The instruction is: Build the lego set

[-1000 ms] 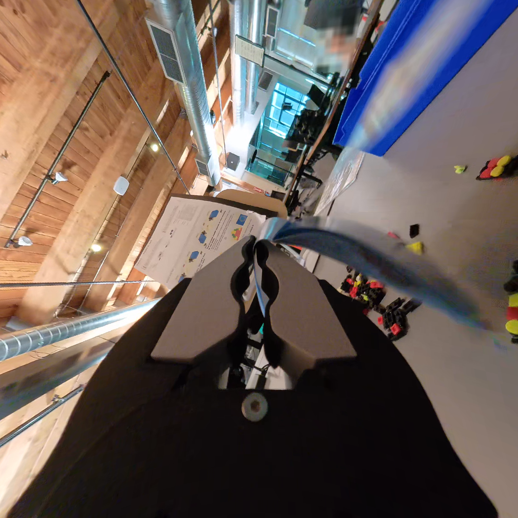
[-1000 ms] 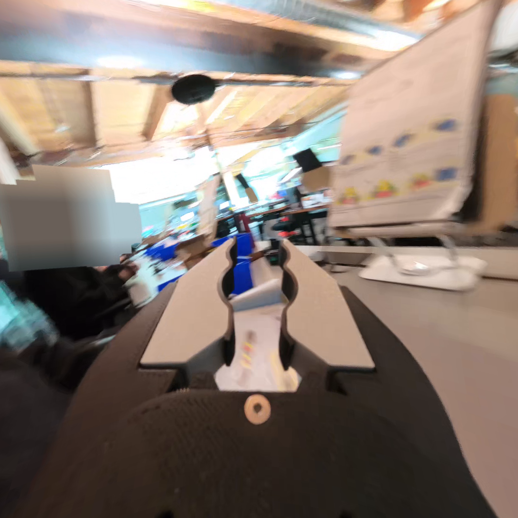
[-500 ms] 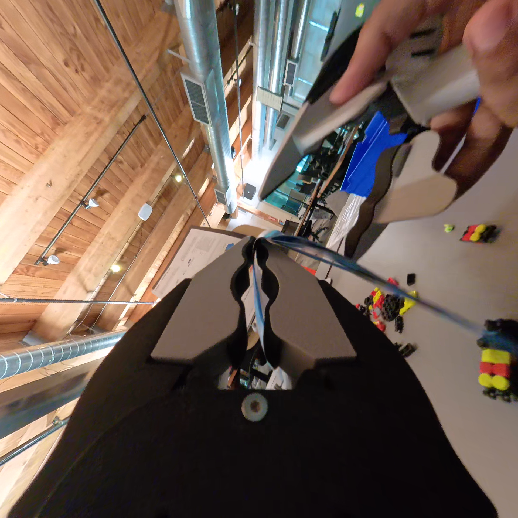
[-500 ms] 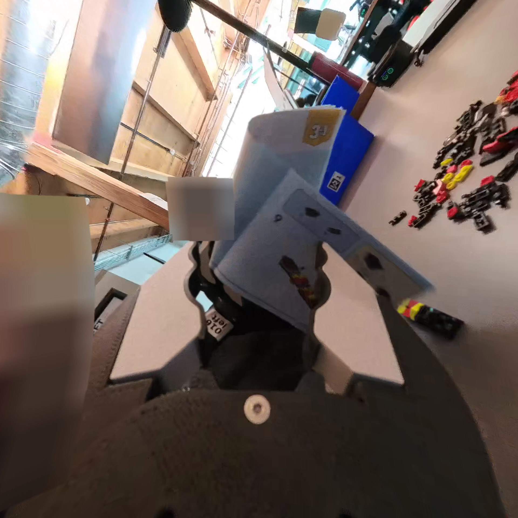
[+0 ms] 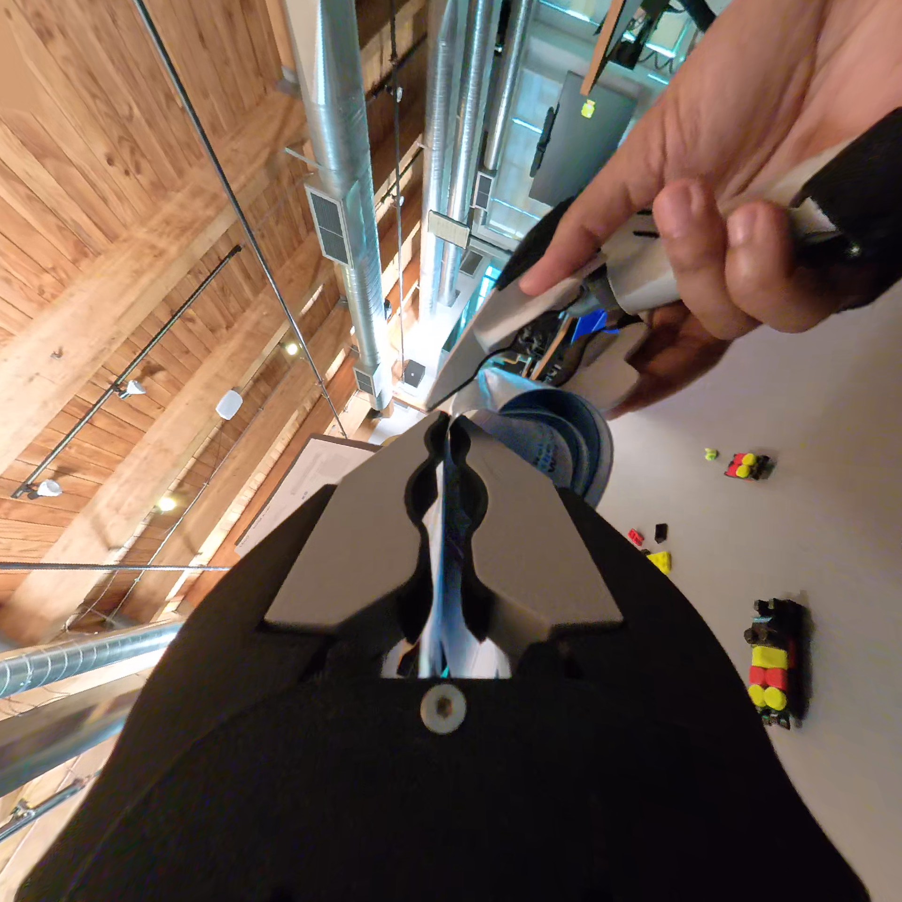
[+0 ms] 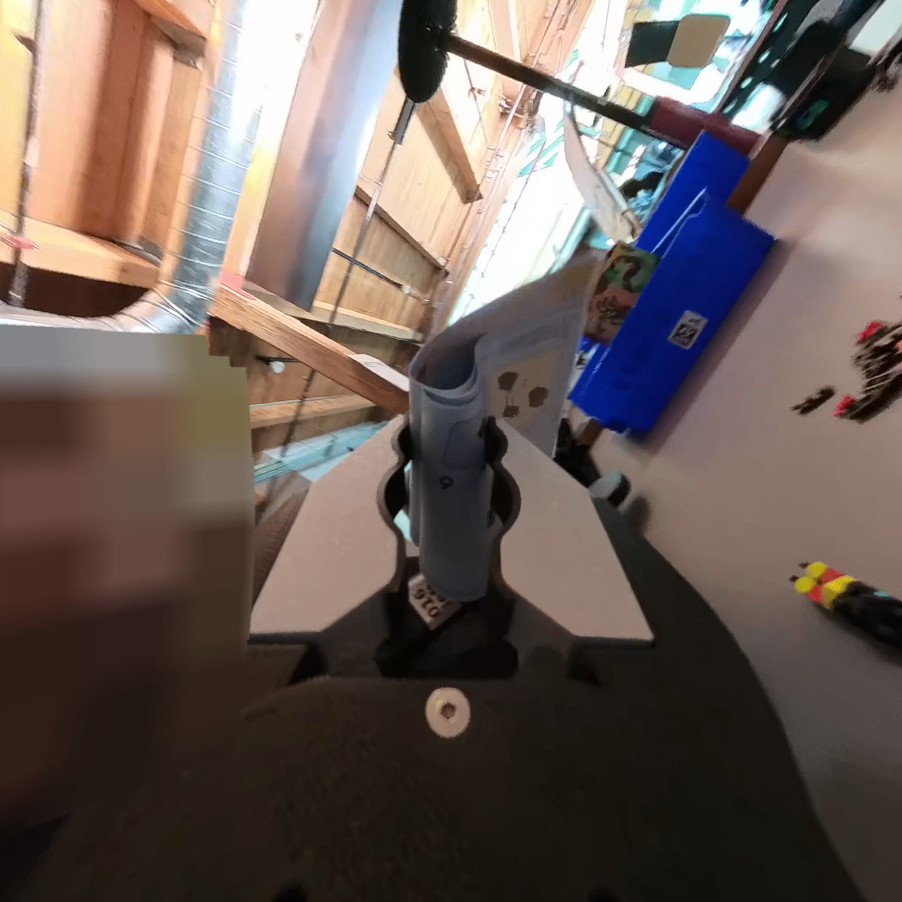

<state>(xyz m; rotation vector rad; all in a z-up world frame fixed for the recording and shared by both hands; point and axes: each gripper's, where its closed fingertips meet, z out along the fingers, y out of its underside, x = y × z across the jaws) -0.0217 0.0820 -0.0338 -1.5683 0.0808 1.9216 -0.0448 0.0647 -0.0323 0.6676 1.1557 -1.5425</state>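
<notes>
Left tool (image 5: 445,423) is clamped tight on the booklet (image 5: 446,576), lifted off the worktop (image 5: 781,537). Right tool (image 6: 446,434) has its fingers around the booklet's curled pages (image 6: 451,488), pinching them loosely. Half-built lego model (image 5: 773,664) sits on the worktop to the right, loose bricks (image 6: 873,371) farther out.

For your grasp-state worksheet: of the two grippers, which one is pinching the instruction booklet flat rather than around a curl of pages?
The left gripper: the instruction booklet passes edge-on through its nearly closed fingers. The right gripper encloses a rolled fold.
</notes>
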